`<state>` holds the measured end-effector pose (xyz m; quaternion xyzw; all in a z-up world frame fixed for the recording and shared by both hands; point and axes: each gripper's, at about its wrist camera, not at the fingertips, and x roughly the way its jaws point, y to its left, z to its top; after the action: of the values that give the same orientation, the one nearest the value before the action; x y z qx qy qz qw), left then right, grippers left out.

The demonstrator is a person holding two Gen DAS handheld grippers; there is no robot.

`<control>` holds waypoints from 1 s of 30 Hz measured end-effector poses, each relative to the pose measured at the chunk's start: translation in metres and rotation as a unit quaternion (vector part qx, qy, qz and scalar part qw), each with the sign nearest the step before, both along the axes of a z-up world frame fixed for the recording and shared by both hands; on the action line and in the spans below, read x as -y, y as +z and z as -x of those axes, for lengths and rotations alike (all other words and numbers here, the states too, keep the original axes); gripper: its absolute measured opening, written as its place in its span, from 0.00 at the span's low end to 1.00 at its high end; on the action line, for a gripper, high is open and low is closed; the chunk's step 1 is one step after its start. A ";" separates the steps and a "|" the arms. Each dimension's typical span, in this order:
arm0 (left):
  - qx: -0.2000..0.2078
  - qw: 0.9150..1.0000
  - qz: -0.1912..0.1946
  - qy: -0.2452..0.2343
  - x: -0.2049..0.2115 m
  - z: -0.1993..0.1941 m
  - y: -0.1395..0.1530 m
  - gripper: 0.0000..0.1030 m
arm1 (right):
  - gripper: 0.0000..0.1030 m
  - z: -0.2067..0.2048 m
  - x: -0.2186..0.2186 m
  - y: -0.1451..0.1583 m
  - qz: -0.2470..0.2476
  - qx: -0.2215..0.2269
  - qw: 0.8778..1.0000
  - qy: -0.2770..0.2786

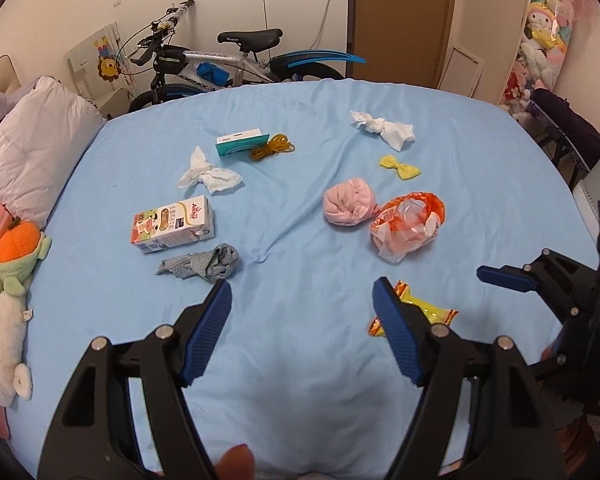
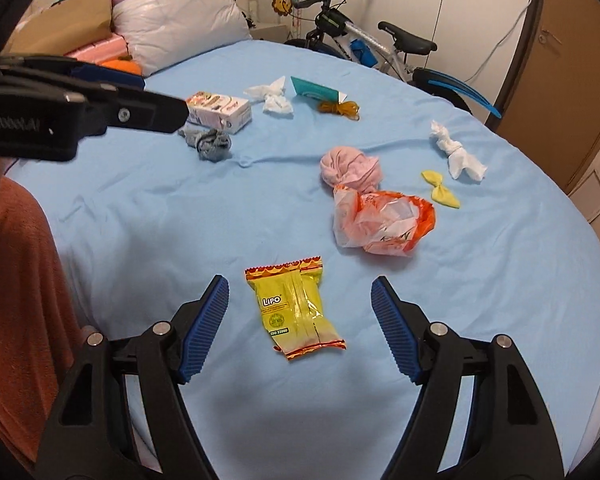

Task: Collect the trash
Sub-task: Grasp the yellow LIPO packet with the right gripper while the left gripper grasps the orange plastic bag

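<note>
Yellow wrapper (image 2: 296, 310) lies uncollected between the right tool's (image 2: 300, 320) spread jaws; left tool (image 1: 302, 326) likewise open, empty. Tissues (image 1: 210, 174), carton (image 1: 172, 224), bag (image 1: 408, 226) remain on bed (image 1: 300, 380).

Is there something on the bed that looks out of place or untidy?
Yes. Litter lies scattered over the blue sheet: a yellow snack wrapper, a crumpled orange plastic bag, two twisted white tissues and a milk carton on its side. Nothing looks spilled.
</note>
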<state>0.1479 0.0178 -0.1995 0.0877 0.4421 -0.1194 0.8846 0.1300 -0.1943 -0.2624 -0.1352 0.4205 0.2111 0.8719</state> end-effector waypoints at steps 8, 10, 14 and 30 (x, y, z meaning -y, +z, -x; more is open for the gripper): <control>-0.019 0.999 -0.031 -0.014 0.011 -0.008 -0.027 0.71 | 0.69 -0.006 -0.009 -0.045 0.035 -0.006 0.999 0.017; -0.031 0.999 -0.034 -0.027 0.014 -0.009 -0.032 0.71 | 0.69 -0.008 -0.008 -0.050 0.031 -0.009 0.999 0.017; -0.080 0.994 -0.046 -0.054 0.020 -0.010 -0.049 0.71 | 0.69 -0.015 -0.003 -0.057 0.023 -0.018 1.000 0.012; -0.096 0.989 -0.078 -0.085 0.036 -0.001 -0.061 0.71 | 0.32 -0.024 -0.003 -0.062 0.009 -0.034 0.999 0.022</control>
<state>0.1490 -0.0185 -0.2610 0.1816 0.5240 -0.1674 0.8151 0.1542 -0.1909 -0.3244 -0.1449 0.4487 0.2306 0.8512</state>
